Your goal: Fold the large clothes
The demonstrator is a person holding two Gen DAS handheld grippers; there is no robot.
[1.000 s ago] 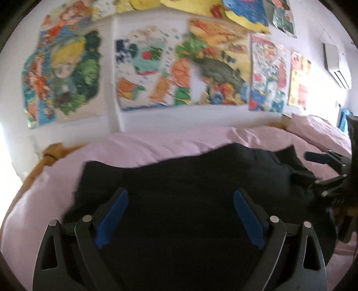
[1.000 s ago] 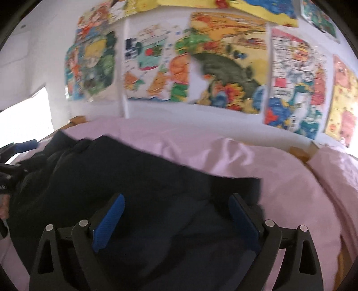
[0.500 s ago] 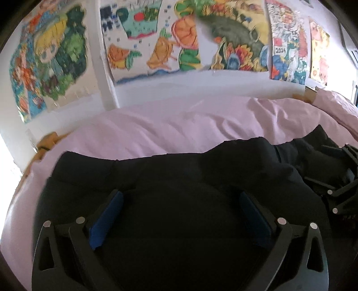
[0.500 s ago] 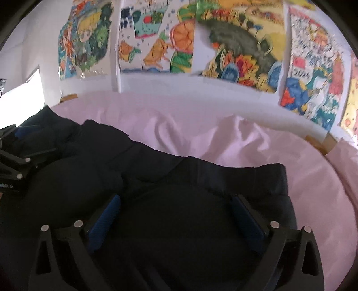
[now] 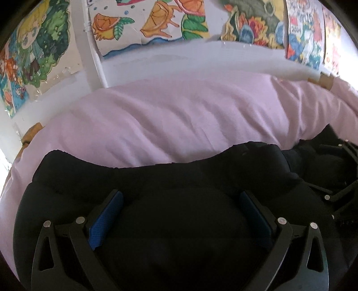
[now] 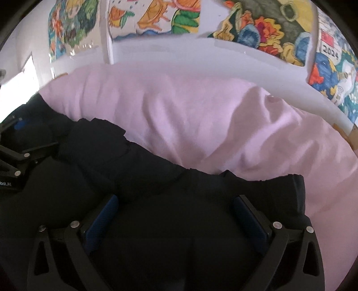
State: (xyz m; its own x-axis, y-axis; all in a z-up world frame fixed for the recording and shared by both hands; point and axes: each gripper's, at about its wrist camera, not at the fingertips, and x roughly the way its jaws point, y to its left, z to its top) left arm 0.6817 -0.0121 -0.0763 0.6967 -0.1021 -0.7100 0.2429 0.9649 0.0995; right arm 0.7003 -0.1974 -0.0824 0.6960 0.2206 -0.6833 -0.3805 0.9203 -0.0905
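**Both tools spread wide over the dark garment on the bed**

While both tools hang over the cloth with nothing pinched, the black garment [image 5: 170, 179] lies spread across the near half of the bed [image 5: 179, 116], its far edge running unevenly against the pink sheet from about 9 o'clock to 3 o'clock. Posters [image 5: 156, 20] line the wall beyond, at 12 o'clock.

From the left wrist view, the left tool [image 5: 179, 215] has its blue pads [image 5: 107, 215] standing far apart, dark fabric filling the space between them but not pressed by either pad. The right tool [image 6: 176, 217] shows the same: fingers wide, cloth beneath and between, no grip. Each tool appears at the edge of the other's view, the right one at 3 o'clock from the left camera, the left one at 9 o'clock from the right camera, so they work side by side.

My reading is that a fold has just been laid and the next hold is being chosen. To do it well, each tool should settle on a clear edge or corner, not the middle of the panel, where a pinch would gather a lump. The far edge looks wavy and doubled near the right tool's 1 o'clock, so smoothing that first would help. Both tools should then close at matching points, so the fold line runs straight.
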